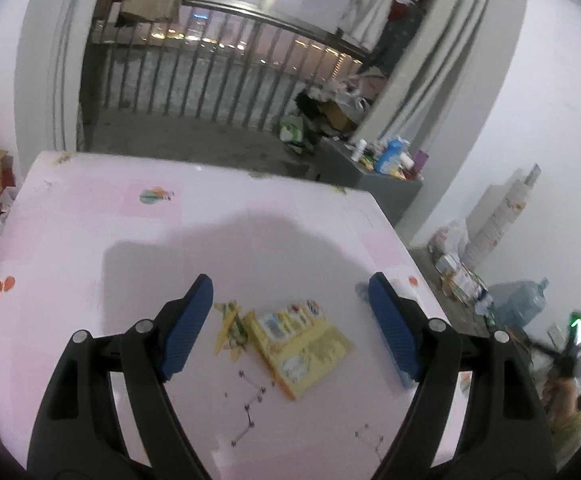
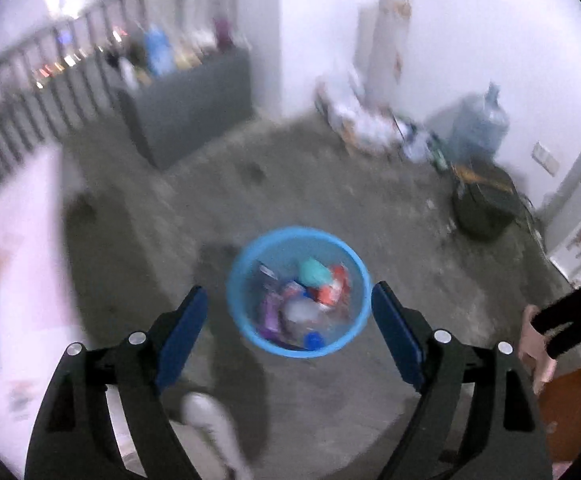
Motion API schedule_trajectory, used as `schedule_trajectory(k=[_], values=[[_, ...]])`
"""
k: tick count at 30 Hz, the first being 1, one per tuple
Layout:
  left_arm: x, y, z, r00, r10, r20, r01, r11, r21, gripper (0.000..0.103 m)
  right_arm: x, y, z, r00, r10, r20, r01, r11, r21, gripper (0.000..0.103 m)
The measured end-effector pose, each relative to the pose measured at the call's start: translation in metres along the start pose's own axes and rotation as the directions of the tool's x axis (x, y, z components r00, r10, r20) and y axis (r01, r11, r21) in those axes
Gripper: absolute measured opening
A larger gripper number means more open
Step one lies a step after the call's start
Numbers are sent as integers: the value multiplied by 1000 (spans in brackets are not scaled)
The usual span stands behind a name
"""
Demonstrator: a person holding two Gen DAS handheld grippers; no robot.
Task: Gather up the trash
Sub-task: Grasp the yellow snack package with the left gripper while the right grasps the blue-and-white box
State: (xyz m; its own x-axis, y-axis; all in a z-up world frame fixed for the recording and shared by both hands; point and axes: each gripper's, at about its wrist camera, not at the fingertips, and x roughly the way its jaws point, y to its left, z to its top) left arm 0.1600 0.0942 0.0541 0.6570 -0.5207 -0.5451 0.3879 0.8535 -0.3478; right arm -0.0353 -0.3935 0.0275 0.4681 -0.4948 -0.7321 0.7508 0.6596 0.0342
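Hovering spread and empty, left gripper (image 1: 290, 312) fingers frame yellow packets (image 1: 302, 344); right gripper (image 2: 288, 316) likewise over bin (image 2: 246, 264).

Left wrist view looks steeply down, close over the pink table (image 1: 90, 248); right wrist view looks down from higher onto the blue bin (image 2: 246, 320). Both show the water jug (image 1: 526, 300) toward 2 o'clock.

A flat yellow printed wrapper (image 1: 302, 350) and a crumpled yellow scrap (image 1: 231, 330) lie on the pink desk (image 1: 90, 240); a round blue plastic bin (image 2: 246, 332) of mixed trash stands on the floor.
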Motion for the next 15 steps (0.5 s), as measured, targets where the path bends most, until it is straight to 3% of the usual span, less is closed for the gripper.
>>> schedule_trajectory(k=[3,6,10,15], values=[[-5,-1,-14,999,-33,-27,33,999,15,75,-50,32,-7,995,88,40,-88,996,-3,95],[-9,-3,-26,996,-67,-57,69,997,19,75,-78,71,-17,992,108,60,-105,993,-50,97],[-12,-5,-34,997,-61,-53,62,998,28,75,-96,120,-25,984,144,104,-126,979,-160,97],[-7,-1,-40,998,-23,-51,24,1000,14,75,-100,195,-40,966,244,86,-204,923,-325,97]])
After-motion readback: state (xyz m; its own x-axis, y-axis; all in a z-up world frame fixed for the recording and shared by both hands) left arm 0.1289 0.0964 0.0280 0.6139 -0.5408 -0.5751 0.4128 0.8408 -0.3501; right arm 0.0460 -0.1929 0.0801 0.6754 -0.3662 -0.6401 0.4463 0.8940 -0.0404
